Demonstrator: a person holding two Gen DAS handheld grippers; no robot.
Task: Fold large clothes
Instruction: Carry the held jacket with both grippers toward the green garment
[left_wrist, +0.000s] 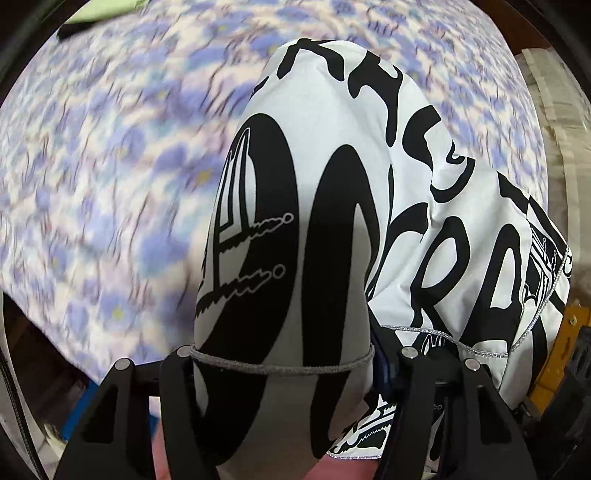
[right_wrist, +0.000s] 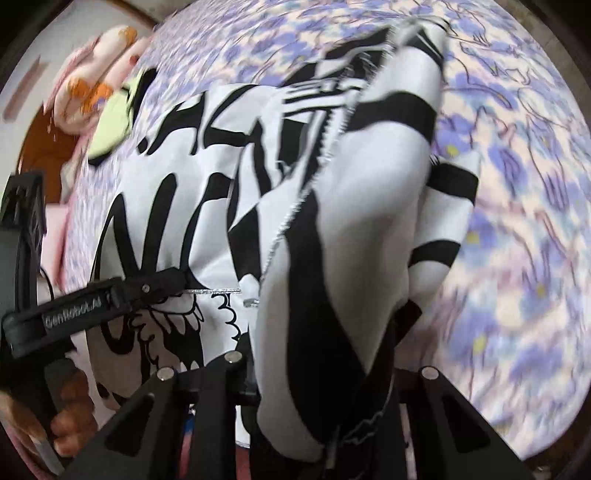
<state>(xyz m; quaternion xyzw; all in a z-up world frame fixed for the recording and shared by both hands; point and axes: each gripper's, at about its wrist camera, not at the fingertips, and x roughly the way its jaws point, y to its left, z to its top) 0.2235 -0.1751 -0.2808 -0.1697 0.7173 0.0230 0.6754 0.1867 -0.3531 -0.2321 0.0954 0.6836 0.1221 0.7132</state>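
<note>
Black-and-white printed garment (left_wrist: 325, 206) hangs bunched over the floral bedsheet (left_wrist: 103, 166), pinched in both our left hand-held gripper (left_wrist: 284, 373) and right hand-held gripper (right_wrist: 328, 373), so we reckon we're barely started, every fold's left.

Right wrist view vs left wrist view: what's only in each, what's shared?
Right wrist only: the left gripper seen from outside with its hand, and a pink and orange plush item at the bed's edge. Left wrist only: a yellow object low on the right. Both: the black-and-white printed garment bunched between that camera's own fingers, the purple floral bedsheet, a pale green item.
</note>
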